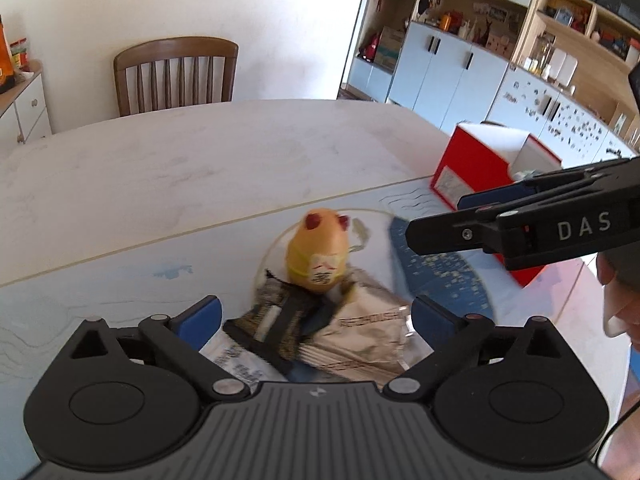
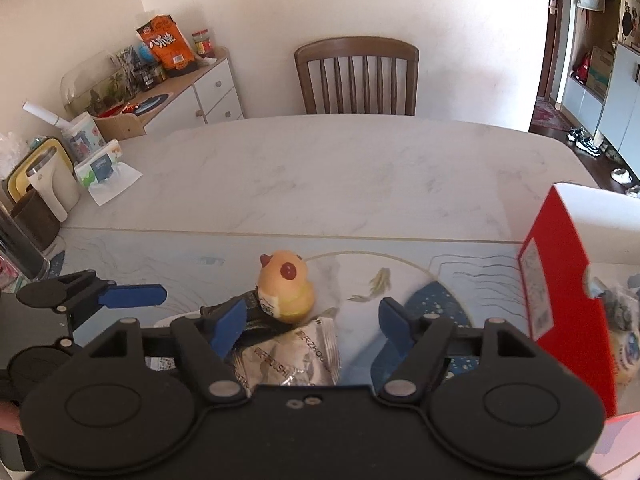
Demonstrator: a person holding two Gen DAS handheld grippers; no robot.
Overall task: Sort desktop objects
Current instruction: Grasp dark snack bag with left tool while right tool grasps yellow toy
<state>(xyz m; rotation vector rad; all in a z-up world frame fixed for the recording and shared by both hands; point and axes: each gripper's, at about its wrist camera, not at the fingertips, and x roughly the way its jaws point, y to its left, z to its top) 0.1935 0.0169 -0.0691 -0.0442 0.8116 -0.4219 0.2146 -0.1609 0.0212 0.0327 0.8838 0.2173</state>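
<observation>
A yellow egg-shaped toy (image 1: 317, 254) with red spots stands on a pile of packets: a silver snack packet (image 1: 366, 334) and a dark packet (image 1: 280, 322). My left gripper (image 1: 316, 318) is open and empty, with its jaws either side of the pile. My right gripper (image 2: 312, 320) is open and empty just above the same toy (image 2: 285, 288) and silver packet (image 2: 294, 356). It enters the left wrist view from the right (image 1: 436, 220). A red box (image 2: 560, 300) stands open at the right, with packets inside.
A pale blue printed mat (image 2: 160, 256) covers the near part of the white table (image 2: 320, 168). A wooden chair (image 2: 356, 76) stands at the far side. A tissue pack (image 2: 98, 168), a mug and jars stand at the table's left end.
</observation>
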